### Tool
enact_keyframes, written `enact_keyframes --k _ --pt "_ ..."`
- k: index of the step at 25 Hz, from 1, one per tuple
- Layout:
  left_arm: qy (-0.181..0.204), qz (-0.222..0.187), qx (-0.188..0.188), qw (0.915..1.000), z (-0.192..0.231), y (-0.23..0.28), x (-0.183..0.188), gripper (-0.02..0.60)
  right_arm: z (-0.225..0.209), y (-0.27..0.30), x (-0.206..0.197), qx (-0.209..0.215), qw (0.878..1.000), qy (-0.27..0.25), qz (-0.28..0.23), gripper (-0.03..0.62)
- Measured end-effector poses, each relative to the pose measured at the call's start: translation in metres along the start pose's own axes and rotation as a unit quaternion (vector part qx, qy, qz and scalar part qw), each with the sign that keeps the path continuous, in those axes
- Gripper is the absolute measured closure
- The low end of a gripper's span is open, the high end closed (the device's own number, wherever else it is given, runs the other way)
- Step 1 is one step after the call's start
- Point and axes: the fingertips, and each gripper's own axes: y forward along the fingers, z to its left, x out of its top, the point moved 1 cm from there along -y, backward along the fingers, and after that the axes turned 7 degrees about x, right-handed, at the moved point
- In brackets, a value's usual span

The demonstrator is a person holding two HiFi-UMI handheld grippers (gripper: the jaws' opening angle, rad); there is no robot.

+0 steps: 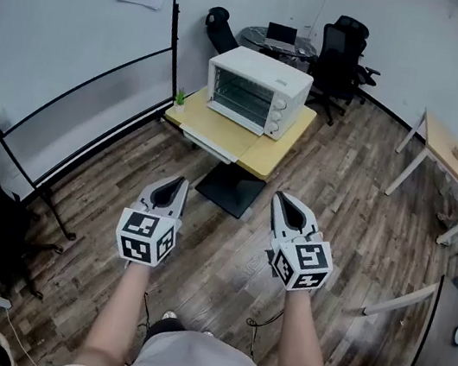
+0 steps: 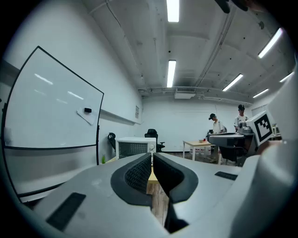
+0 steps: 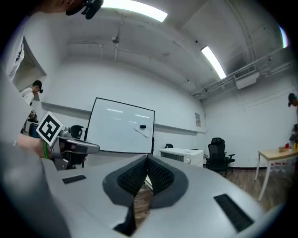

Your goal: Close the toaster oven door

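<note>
A white toaster oven point(image 1: 258, 91) stands on a small wooden table point(image 1: 275, 146) across the room; the left gripper view point(image 2: 135, 146) and the right gripper view point(image 3: 181, 154) also show it far off. Its front opening shows the rack inside, and a white flat panel point(image 1: 210, 142) that looks like the lowered door lies out in front of it. My left gripper point(image 1: 181, 183) and right gripper point(image 1: 283, 199) are held side by side over the wood floor, well short of the table. Both are shut with nothing between the jaws.
A large whiteboard point(image 1: 61, 43) on a black frame stands at the left. Black office chairs point(image 1: 340, 53) and a desk with a laptop point(image 1: 282, 34) sit behind the oven. A light table point(image 1: 449, 155) stands at the right. Two people point(image 2: 228, 123) stand far off in the left gripper view.
</note>
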Motion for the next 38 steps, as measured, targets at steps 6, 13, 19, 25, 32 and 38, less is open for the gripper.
enact_keyframes --k 6,13,19,25,32,38 --pt "0.0 -0.001 -0.001 1.0 0.003 -0.001 0.001 0.558 0.002 0.002 -0.001 0.0 1.0 0.003 -0.001 0.594" --pt "0.003 0.002 -0.004 1.0 0.0 -0.002 -0.001 0.558 0.004 0.003 -0.003 -0.001 1.0 0.008 -0.001 0.594" --pt "0.005 0.0 -0.007 1.0 -0.003 -0.004 -0.004 0.558 0.003 0.001 -0.005 -0.003 1.0 0.008 0.003 0.594" --pt "-0.003 -0.01 -0.014 0.9998 -0.006 -0.005 -0.003 0.389 0.006 -0.001 -0.006 -0.002 1.0 0.01 0.003 0.594" --pt "-0.001 -0.012 -0.01 0.9999 -0.005 -0.001 -0.004 0.269 0.003 -0.001 -0.005 0.0 1.0 0.011 0.0 0.594" --pt "0.003 -0.011 -0.011 0.9999 -0.01 -0.001 -0.003 0.261 0.0 -0.003 -0.005 0.001 1.0 0.013 -0.002 0.594"
